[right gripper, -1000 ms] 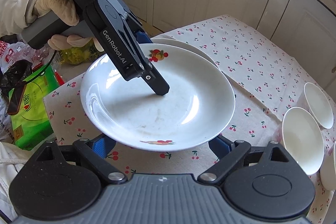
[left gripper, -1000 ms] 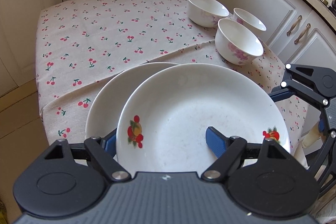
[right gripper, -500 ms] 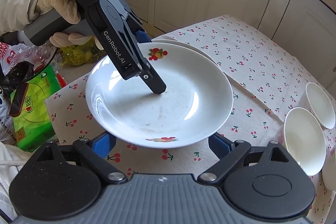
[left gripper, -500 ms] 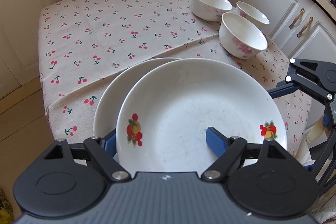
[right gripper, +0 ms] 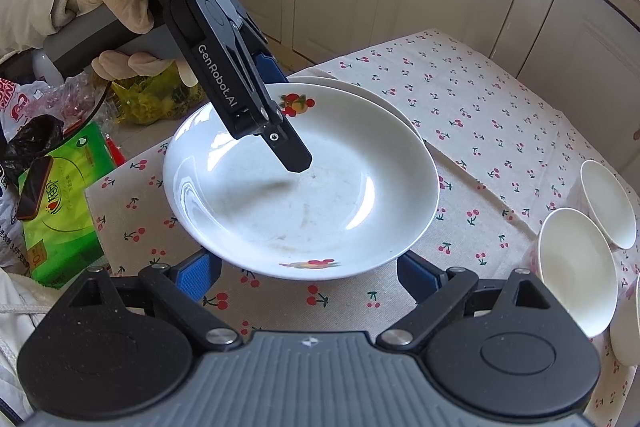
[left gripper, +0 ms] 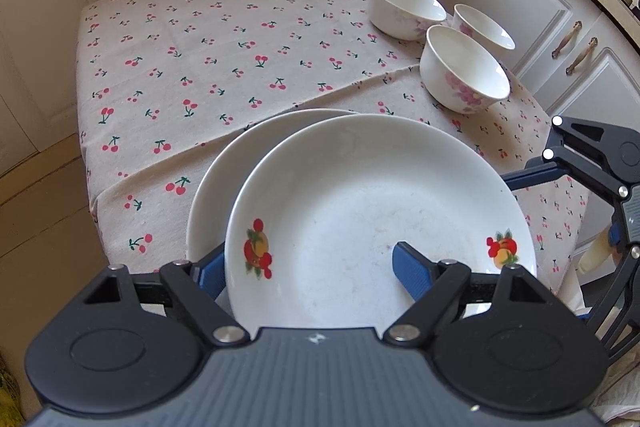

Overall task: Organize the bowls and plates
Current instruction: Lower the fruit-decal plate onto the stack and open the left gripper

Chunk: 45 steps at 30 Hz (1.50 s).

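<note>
Nothing much has moved since the earlier frame: plate shifts only slightly in view. Counter (left gripper: 200, 39) carries a cherry-print cloth. Fruit-print plate (left gripper: 360, 211) sits tilted at the near edge, overlapping a second plate (left gripper: 224, 187) behind it on the left. Left claw (left gripper: 308, 269) is clamped on the fruit-print plate's near rim, one pad inside, one under. Right claw (right gripper: 308, 273) stands apart, fingers either side of the plate's rim, not pressing. Three bowls (left gripper: 464, 75) cluster far right, just beside each other.

plate (right gripper: 320, 211): glossy glazed ceramic | tablecloth (left gripper: 224, 67): matt woven cloth | bowls (left gripper: 464, 75): glossy ceramic
</note>
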Each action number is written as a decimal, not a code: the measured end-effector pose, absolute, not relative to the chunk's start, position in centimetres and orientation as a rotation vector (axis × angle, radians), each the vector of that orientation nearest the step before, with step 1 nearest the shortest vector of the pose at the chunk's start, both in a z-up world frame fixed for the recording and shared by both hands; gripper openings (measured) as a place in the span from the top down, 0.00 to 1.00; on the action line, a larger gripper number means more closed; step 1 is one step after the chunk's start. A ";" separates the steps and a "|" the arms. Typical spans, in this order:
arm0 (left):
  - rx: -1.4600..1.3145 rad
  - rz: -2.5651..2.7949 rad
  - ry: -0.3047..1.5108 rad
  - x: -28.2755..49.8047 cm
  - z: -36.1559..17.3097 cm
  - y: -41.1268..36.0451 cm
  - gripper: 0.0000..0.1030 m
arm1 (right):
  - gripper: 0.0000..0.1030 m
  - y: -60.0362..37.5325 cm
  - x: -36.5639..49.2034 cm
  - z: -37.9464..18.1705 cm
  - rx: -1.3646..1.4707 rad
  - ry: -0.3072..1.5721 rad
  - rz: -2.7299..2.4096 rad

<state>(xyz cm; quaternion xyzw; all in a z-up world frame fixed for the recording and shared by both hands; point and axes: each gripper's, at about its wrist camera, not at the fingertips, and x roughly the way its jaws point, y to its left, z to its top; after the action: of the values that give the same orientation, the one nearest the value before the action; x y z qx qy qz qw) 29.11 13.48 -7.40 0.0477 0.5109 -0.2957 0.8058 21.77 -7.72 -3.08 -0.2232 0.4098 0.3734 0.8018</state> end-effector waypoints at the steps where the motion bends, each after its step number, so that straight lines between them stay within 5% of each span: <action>1: 0.102 -0.630 1.094 29.1 -7.4 13.4 0.19 | 0.06 -7.7 21.8 -3.1 -0.478 0.878 0.800; 45: -0.008 -0.559 1.134 28.6 -5.3 15.6 0.17 | 0.06 -8.2 21.5 -2.6 -0.459 0.830 0.802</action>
<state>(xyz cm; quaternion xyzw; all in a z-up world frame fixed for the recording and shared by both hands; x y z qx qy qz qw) 28.57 15.57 -5.31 -0.0038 0.5301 -0.2611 0.8067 21.52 -8.17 -2.57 -0.2152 0.3887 0.3756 0.8133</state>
